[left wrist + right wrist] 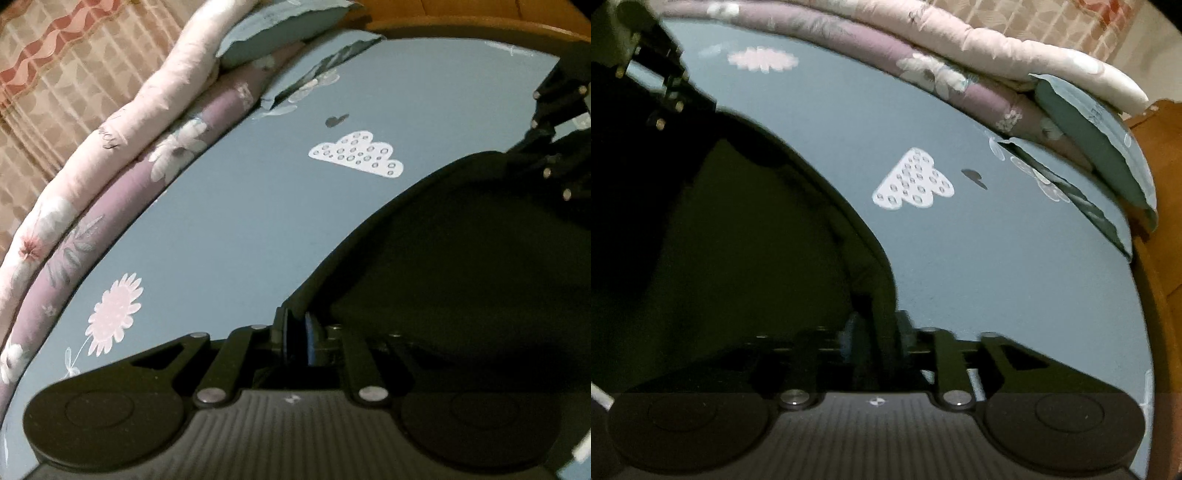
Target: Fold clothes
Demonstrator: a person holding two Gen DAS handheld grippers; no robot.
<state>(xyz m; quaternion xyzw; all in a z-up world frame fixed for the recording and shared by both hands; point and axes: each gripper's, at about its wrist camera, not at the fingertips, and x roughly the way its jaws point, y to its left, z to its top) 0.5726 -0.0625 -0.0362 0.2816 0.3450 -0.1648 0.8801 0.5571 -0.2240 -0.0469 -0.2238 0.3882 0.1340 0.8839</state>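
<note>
A dark, almost black garment (461,258) lies spread on the blue bedsheet (240,221) and fills the right of the left wrist view. My left gripper (295,332) is shut on its near edge, with the cloth pinched between the close-set fingers. My right gripper (554,122) shows at the far right, down at the garment's other end. In the right wrist view the garment (720,240) covers the left half. There my right gripper (875,332) is shut on its edge, though the fingers are blurred. The left gripper (661,92) sits at the upper left.
The sheet carries a white cloud print (356,153) and a pink flower print (114,314). A rolled pink and mauve quilt (110,147) lines the far side of the bed. A blue pillow (280,33) leans by the wooden headboard (1160,258). A patterned curtain (55,74) hangs behind.
</note>
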